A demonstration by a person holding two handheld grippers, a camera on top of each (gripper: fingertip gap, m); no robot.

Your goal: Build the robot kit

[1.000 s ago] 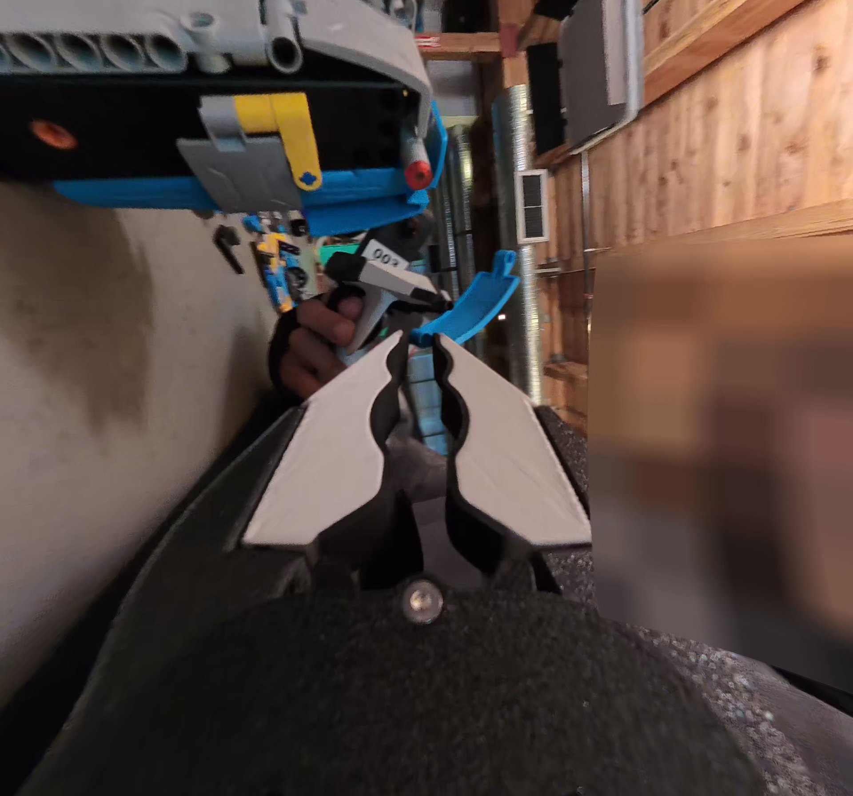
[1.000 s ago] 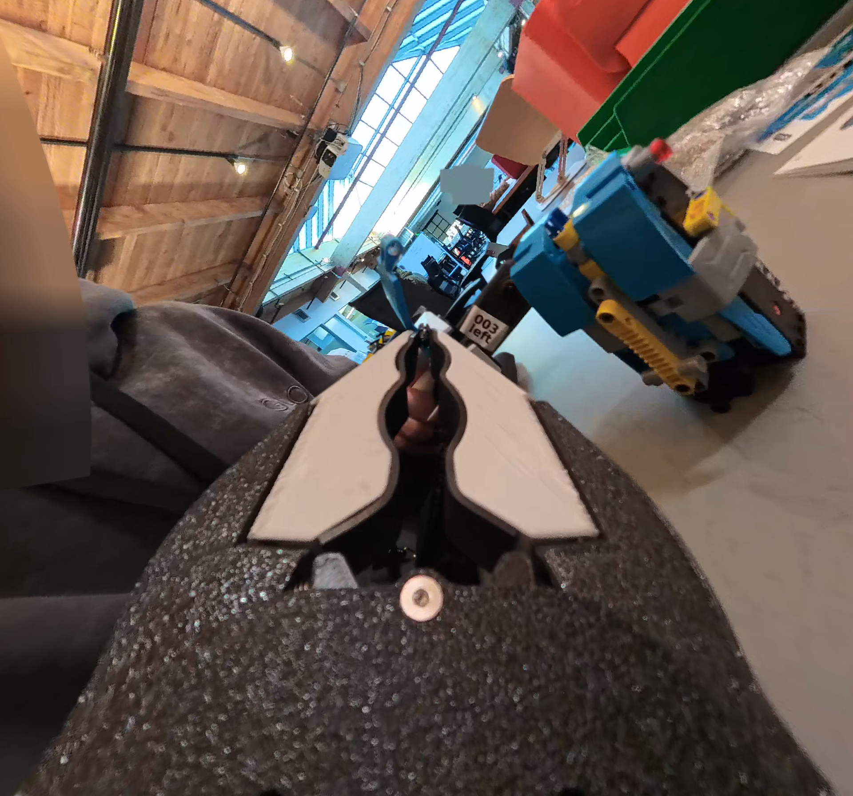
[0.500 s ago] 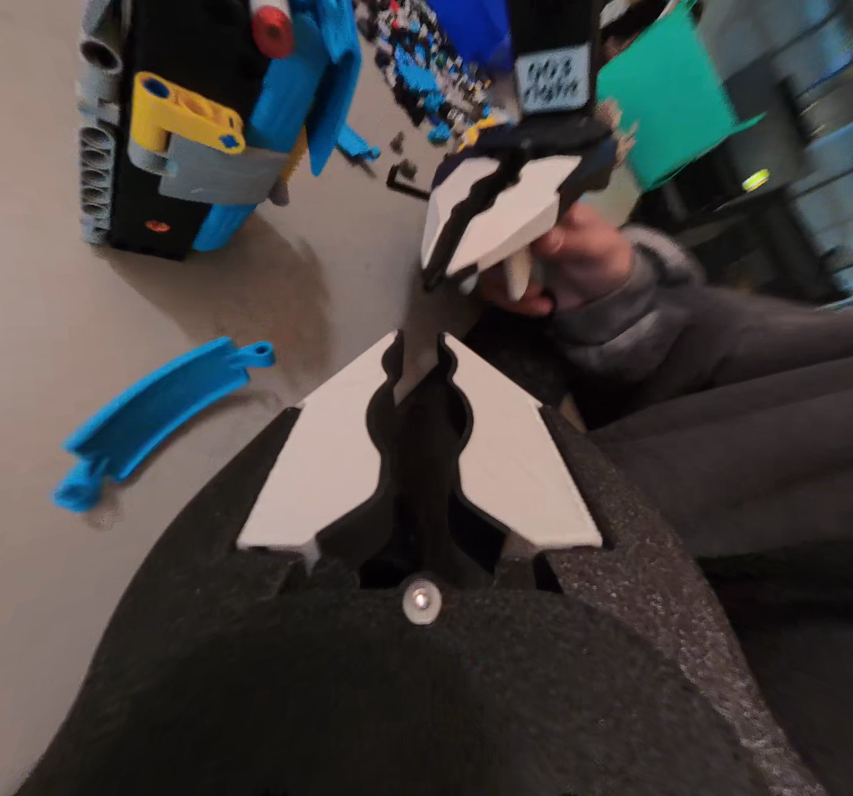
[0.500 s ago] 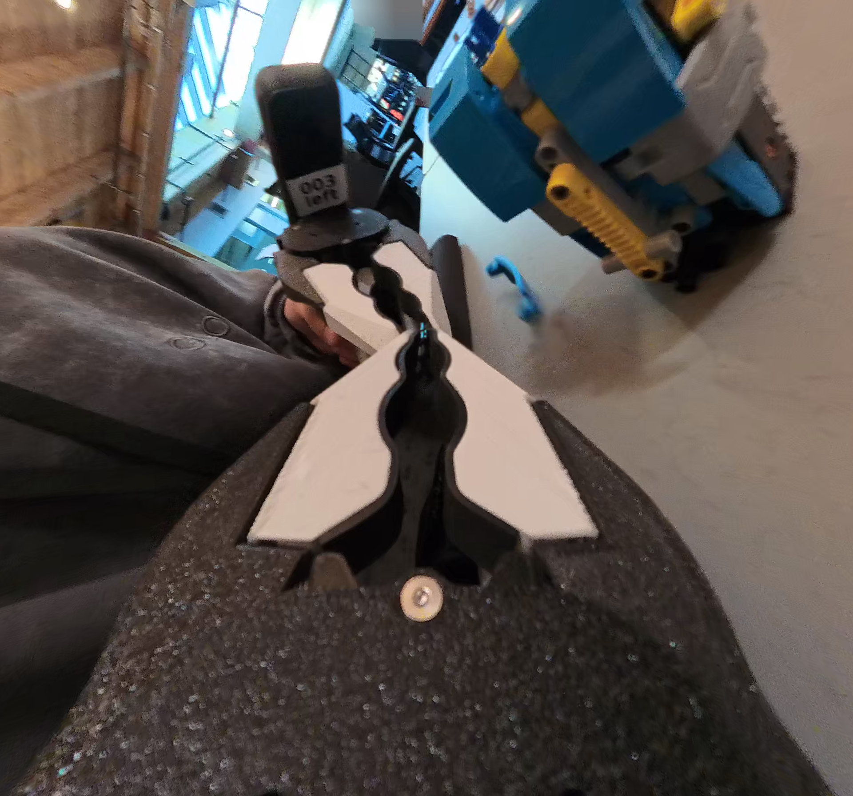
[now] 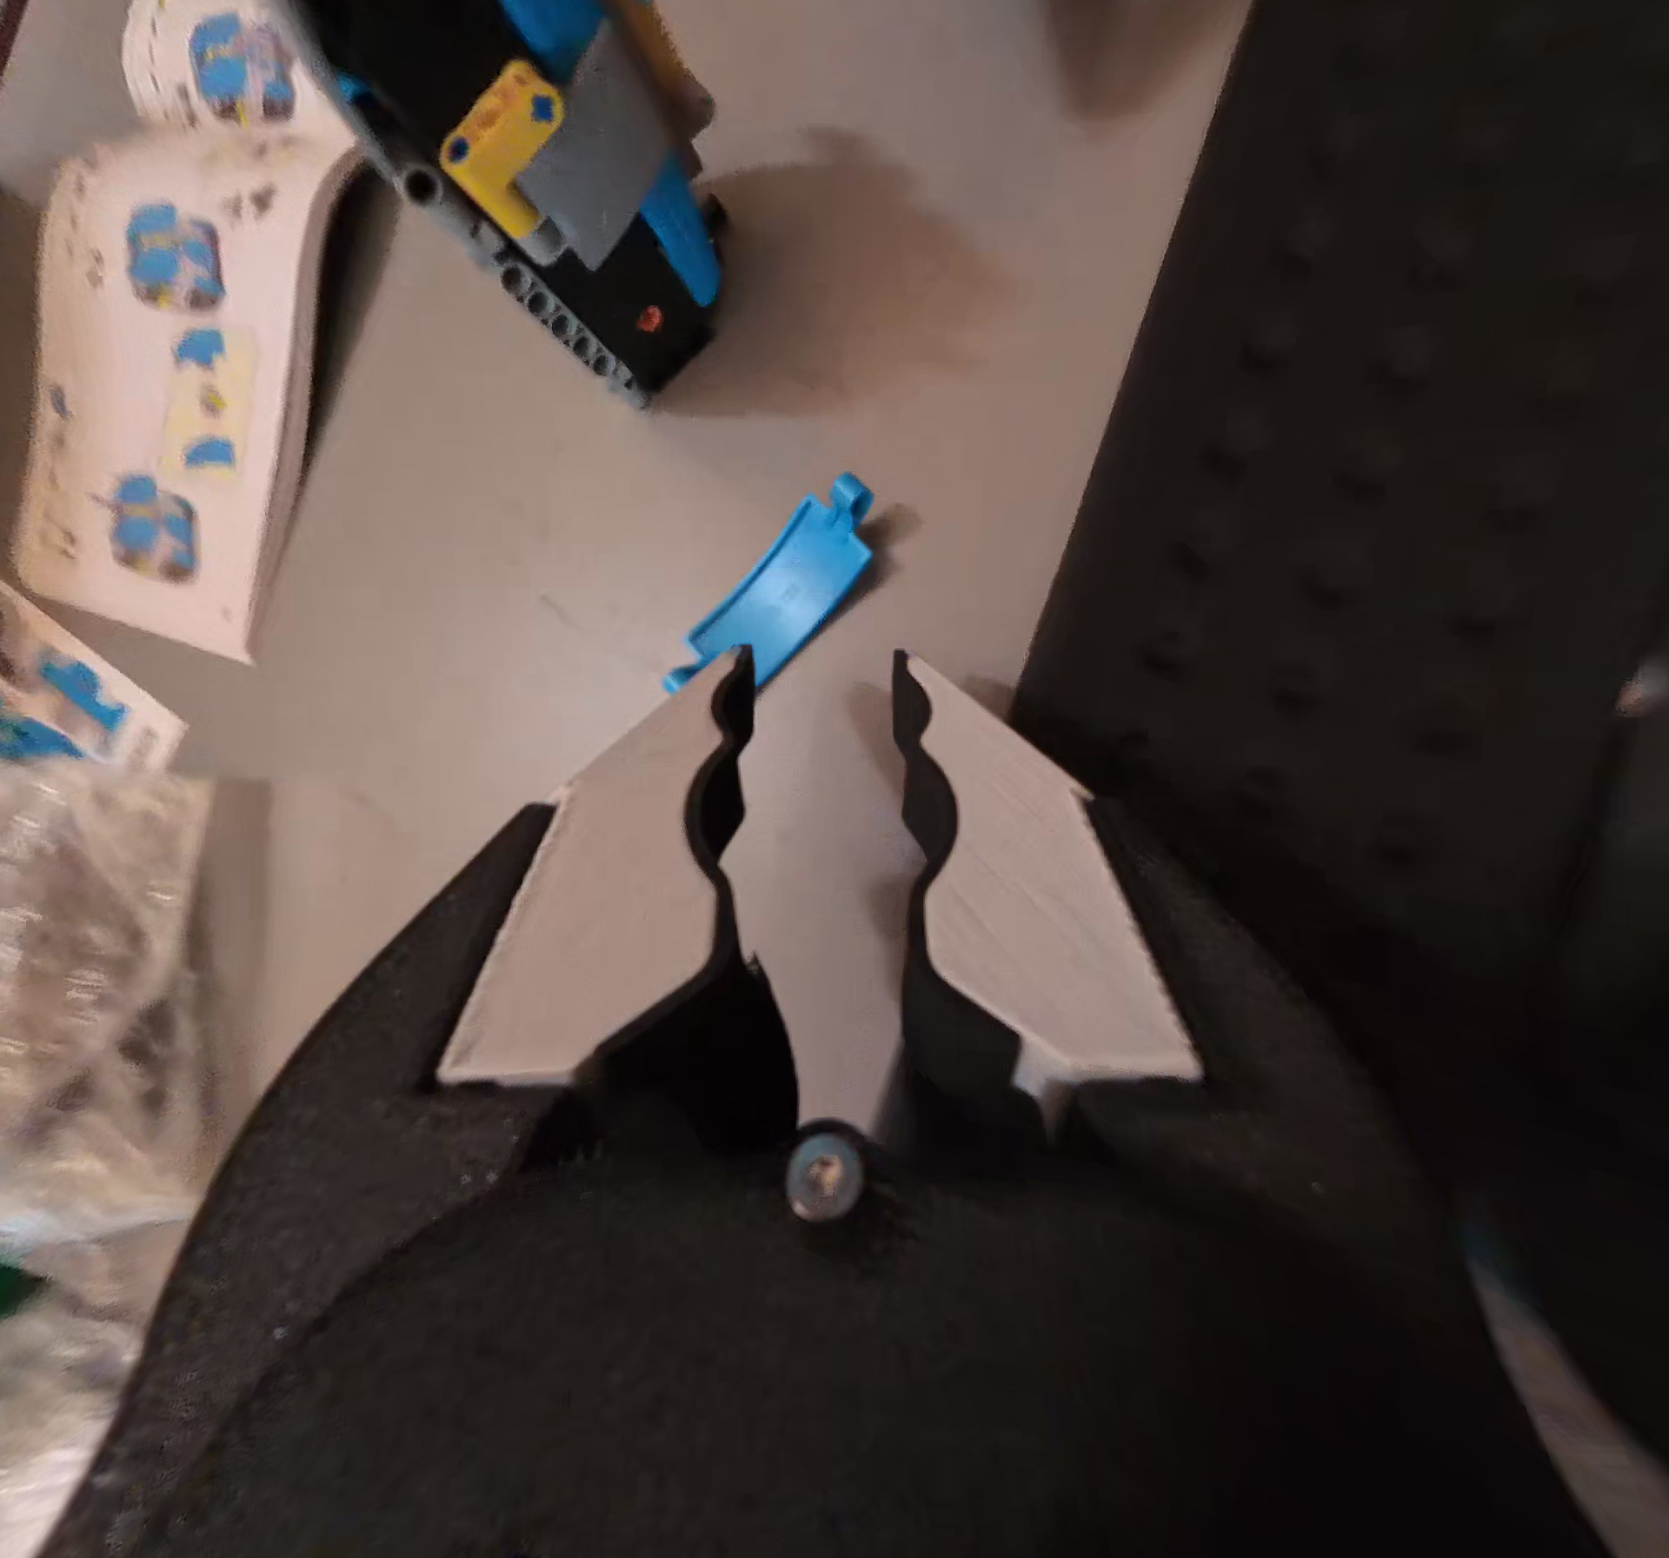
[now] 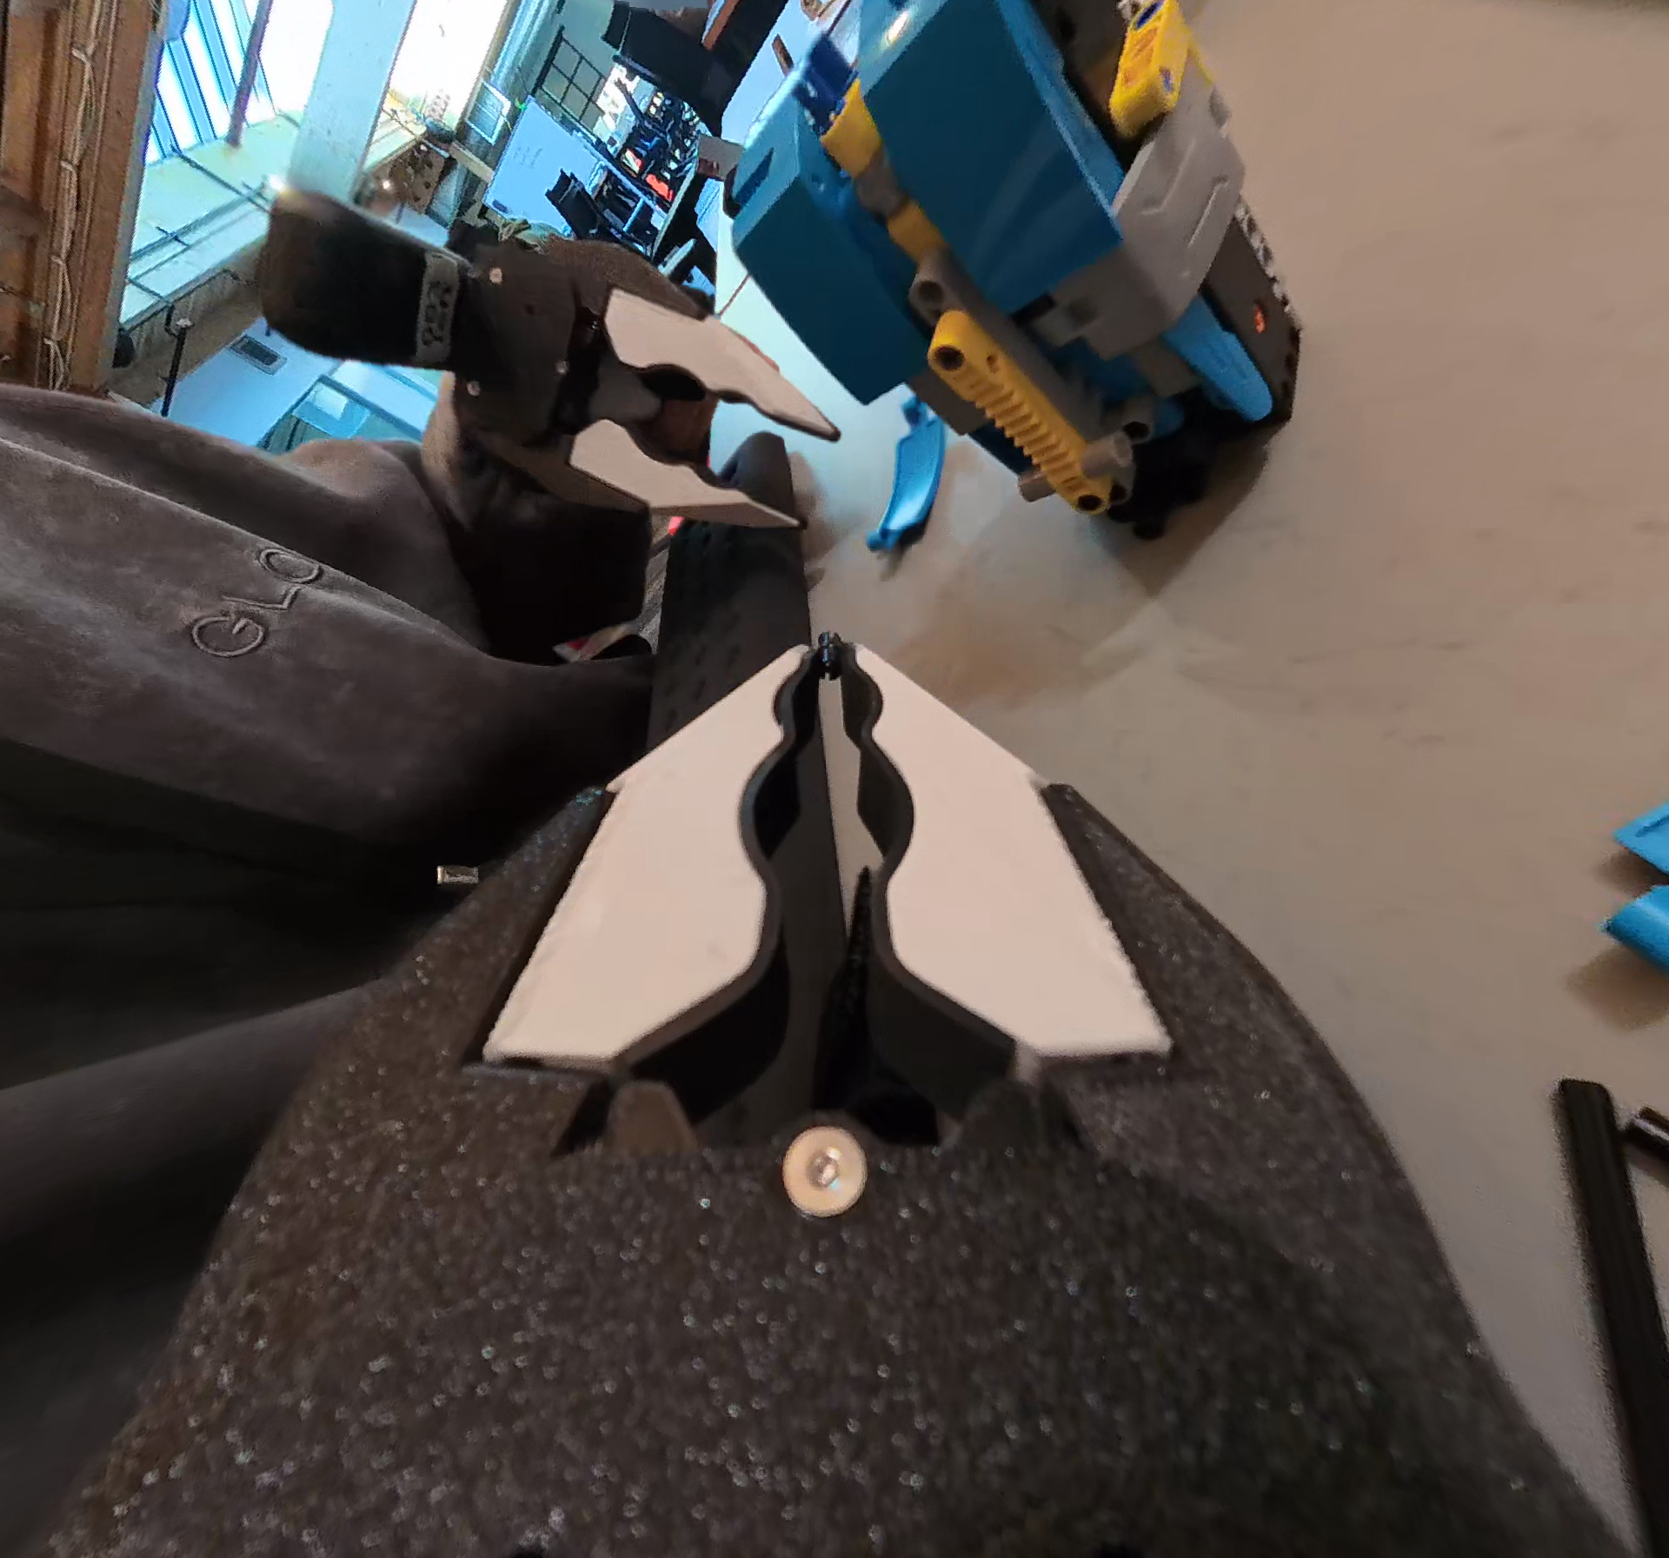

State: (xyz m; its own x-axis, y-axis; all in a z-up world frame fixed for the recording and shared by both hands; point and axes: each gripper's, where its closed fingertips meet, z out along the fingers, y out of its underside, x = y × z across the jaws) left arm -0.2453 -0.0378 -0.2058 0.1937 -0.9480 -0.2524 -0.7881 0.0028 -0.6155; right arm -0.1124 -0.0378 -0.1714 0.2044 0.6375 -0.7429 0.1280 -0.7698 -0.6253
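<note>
Hovering over the grey tabletop, left gripper has jaws apart and empty, tips just beside a curved blue panel piece. Right gripper pinches a tiny black pin; the blue brick-built vehicle stands farther off.

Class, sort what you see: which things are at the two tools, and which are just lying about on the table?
At the tools: left tool, open, nearest the blue curved panel; right tool, shut on a small black piece.
Lying about: brick model, instruction booklets, plastic bag, black rod.
</note>
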